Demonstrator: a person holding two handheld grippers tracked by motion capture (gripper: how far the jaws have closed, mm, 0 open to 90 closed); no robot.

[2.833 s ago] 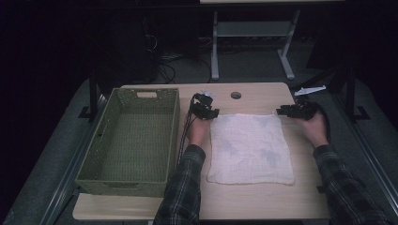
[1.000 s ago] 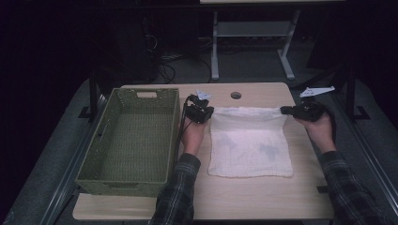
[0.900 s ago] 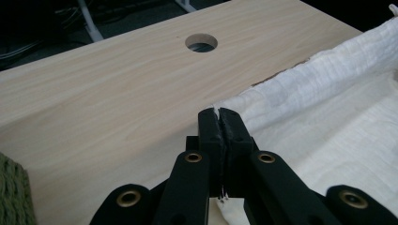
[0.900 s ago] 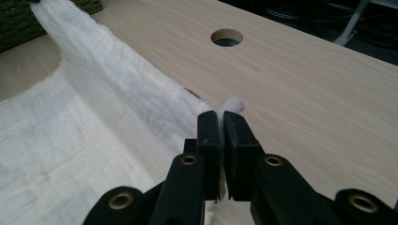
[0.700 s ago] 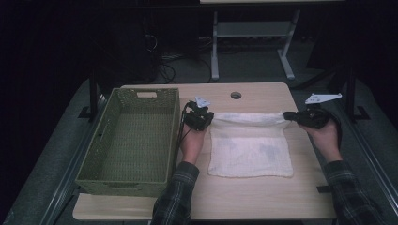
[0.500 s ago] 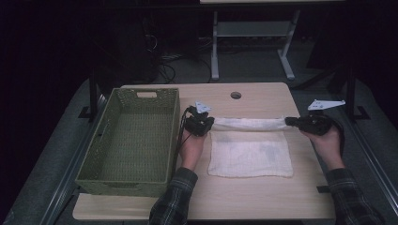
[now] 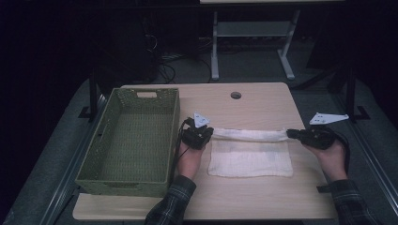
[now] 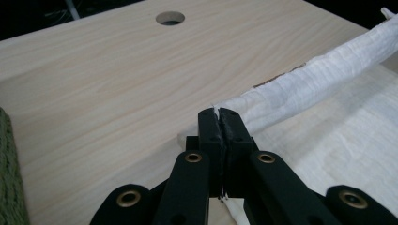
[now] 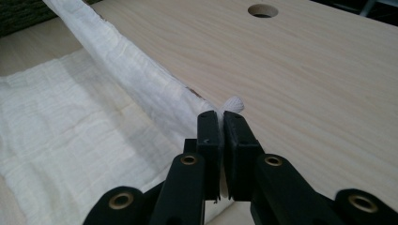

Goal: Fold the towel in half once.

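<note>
Both grippers have drawn the cloth's far edge down the frame since the earlier frames, folding it toward the near edge. High view: the left gripper (image 7: pixel 202 136) and right gripper (image 7: pixel 300 135) hold that edge taut at mid-frame; the cloth (image 7: pixel 249 158) lies on the counter (image 7: pixel 263 101), right of the basket (image 7: pixel 133 136). Left gripper view: jaws clamped on a cloth corner. Right gripper view: jaws clamped on the other corner.

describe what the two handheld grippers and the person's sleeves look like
Both the left gripper and the right gripper are black, each topped by a grey three-cornered plate. Their flat black jaws hang on link arms with brass-coloured rivets. A dark cable trails from each. The sleeves are dark plaid.
</note>
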